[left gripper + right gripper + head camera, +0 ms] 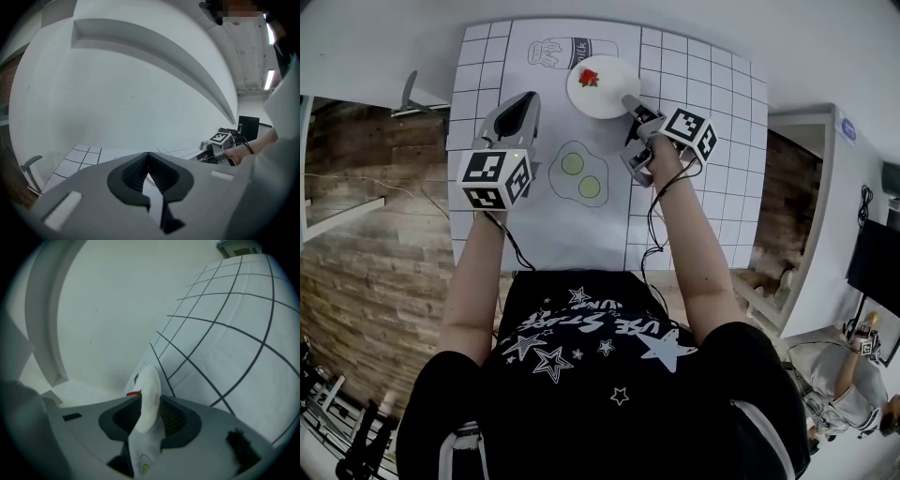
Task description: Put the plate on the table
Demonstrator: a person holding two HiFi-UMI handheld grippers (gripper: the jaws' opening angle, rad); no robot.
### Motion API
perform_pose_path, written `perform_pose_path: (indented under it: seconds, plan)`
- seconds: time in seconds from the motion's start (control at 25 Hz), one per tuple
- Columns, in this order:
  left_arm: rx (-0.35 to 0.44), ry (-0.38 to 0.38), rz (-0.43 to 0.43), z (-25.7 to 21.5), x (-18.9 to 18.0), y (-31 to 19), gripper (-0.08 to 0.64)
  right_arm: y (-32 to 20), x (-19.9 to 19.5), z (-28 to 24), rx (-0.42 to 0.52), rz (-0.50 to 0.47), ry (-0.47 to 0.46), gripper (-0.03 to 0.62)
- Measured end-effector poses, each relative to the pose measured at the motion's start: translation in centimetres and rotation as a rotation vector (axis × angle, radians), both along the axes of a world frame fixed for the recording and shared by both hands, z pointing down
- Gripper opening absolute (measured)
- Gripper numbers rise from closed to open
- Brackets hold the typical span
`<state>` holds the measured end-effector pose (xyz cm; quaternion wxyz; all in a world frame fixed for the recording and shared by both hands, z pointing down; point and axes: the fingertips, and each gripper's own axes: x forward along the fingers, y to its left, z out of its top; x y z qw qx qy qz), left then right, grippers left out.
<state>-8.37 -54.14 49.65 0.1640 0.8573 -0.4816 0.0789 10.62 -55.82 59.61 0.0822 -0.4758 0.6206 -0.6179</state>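
- White plate point(602, 86) point(149, 394) flat on the far middle of the desk point(703, 187), on its gridded cover, with a small red thing point(589, 78) on the plate's far left part.
- Just to the far left of it, a drawn milk bottle point(560, 52). On the near side, a drawn pair of fried eggs point(578, 175). Both only print on the cover, blocking nothing.
- At the plate's near right rim, the right gripper point(630, 114) point(150, 401). Jaws apart, one on each side of the rim, which shows edge-on between the ribbed pads in the right gripper view. No squeeze on it, with the plate resting on the desk.
- Over the left part of the desk, nearer and well apart from the plate, the left gripper point(525, 101) point(148, 157). Jaws closed tip to tip, with nothing between them.
- Behind each pair of jaws, a cube with square markers point(497, 178).
- Beyond the far edge of the desk, a plain white wall point(140, 84).
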Motion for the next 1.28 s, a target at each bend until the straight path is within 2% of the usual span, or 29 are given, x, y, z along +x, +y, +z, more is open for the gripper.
perform_pose_path:
  seconds: [0.28,0.4,0.68,0.84,0.88,0.96,1.28]
  plan:
    - [0.007,-0.012,-0.003,-0.5,0.1,0.3,0.009,0.3,0.2,0.3,0.003,-0.068,0.112,0.146]
    - [0.013,-0.015,-0.008,-0.8,0.1,0.6,0.009,0.4,1.0,0.0,0.015,-0.064,0.145,0.147]
    - [0.031,-0.008,-0.014,-2.2,1.0,1.7,0.009,1.5,1.5,-2.7,0.091,-0.08,0.122,0.147]
    - [0.056,-0.006,-0.01,-3.5,2.1,2.7,0.009,2.3,1.0,-5.4,0.174,-0.127,0.102,0.144]
    - [0.066,-0.006,-0.01,-3.9,2.4,2.9,0.009,2.5,0.8,-6.2,0.196,-0.144,0.101,0.134]
    - [0.085,-0.007,-0.012,-4.8,2.9,3.5,0.009,3.2,0.6,-7.6,0.232,-0.174,0.098,0.044]
    - [0.152,-0.037,-0.002,-8.0,5.7,7.7,0.009,6.9,1.0,-12.9,0.354,-0.245,0.06,0.018]
